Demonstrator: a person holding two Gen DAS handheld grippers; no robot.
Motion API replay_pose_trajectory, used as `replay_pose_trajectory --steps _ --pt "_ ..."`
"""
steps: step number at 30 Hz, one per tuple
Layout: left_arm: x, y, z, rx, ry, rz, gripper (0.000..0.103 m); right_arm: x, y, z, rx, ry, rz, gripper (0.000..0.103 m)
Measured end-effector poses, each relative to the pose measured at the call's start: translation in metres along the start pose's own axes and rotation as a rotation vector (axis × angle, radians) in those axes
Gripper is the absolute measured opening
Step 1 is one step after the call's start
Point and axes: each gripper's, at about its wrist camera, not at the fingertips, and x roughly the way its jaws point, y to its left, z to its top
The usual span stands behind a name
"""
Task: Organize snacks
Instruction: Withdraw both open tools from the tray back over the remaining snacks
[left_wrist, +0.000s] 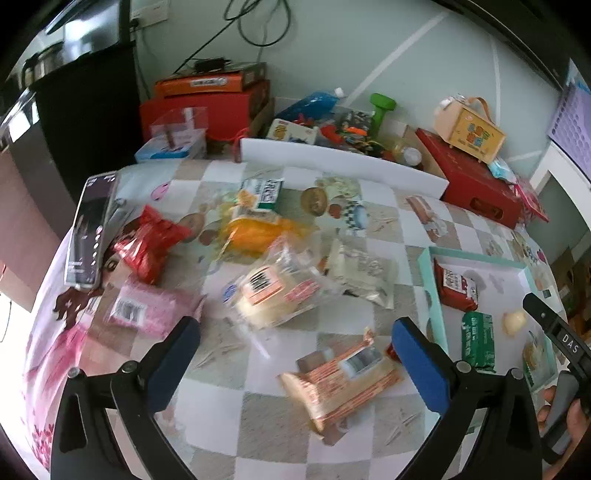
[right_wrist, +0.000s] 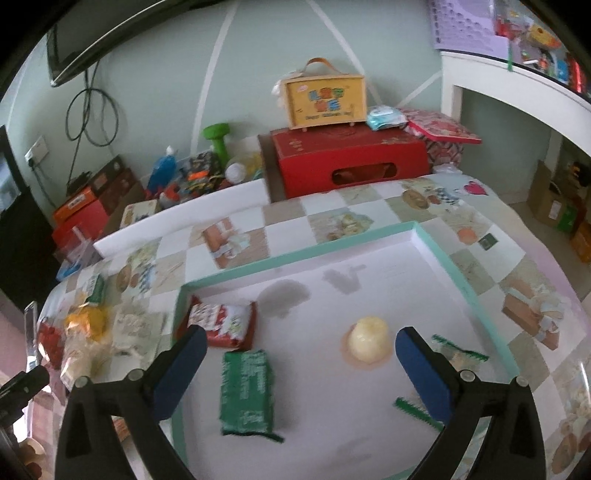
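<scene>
My left gripper (left_wrist: 295, 336) is open and empty above the checked tablecloth, with an orange striped snack pack (left_wrist: 343, 380) just under it and a clear pack of pale cakes (left_wrist: 273, 295) ahead. A pink pack (left_wrist: 147, 308), a red bag (left_wrist: 147, 243), a yellow bag (left_wrist: 255, 232) and a silver pack (left_wrist: 360, 273) lie scattered. My right gripper (right_wrist: 301, 347) is open and empty over the teal-rimmed tray (right_wrist: 295, 251). The tray holds a red pack (right_wrist: 225, 325), a green pack (right_wrist: 247, 393), a pale jelly cup (right_wrist: 369, 338) and a green-edged clear pack (right_wrist: 458, 356).
A phone (left_wrist: 90, 229) leans at the table's left edge. A white foam board (left_wrist: 343, 162) borders the far side, with red boxes (left_wrist: 476, 181), a yellow toy case (right_wrist: 325, 98), a green dumbbell (left_wrist: 380, 107) and clutter behind. The right gripper's body (left_wrist: 557, 332) shows in the left wrist view.
</scene>
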Motion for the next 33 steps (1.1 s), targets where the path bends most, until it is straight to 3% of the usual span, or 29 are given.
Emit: replay_pose_trajectory --steps 10,14,25,33 --pt "0.004 0.047 -0.022 -0.115 0.041 0.016 0.103 -0.006 0.052 -0.024 -0.081 0.054 0.104 0.103" --pt "0.010 0.056 -0.023 -0.143 0.067 0.011 0.103 -0.002 0.066 -0.039 -0.076 0.120 0.120 0.103" --pt "0.027 0.045 -0.022 -0.120 0.101 -0.036 0.103 0.009 0.088 -0.053 -0.160 0.183 0.043 0.103" --pt "0.046 -0.002 -0.028 0.045 0.141 -0.079 0.103 0.011 0.073 -0.049 -0.110 0.190 0.014 0.103"
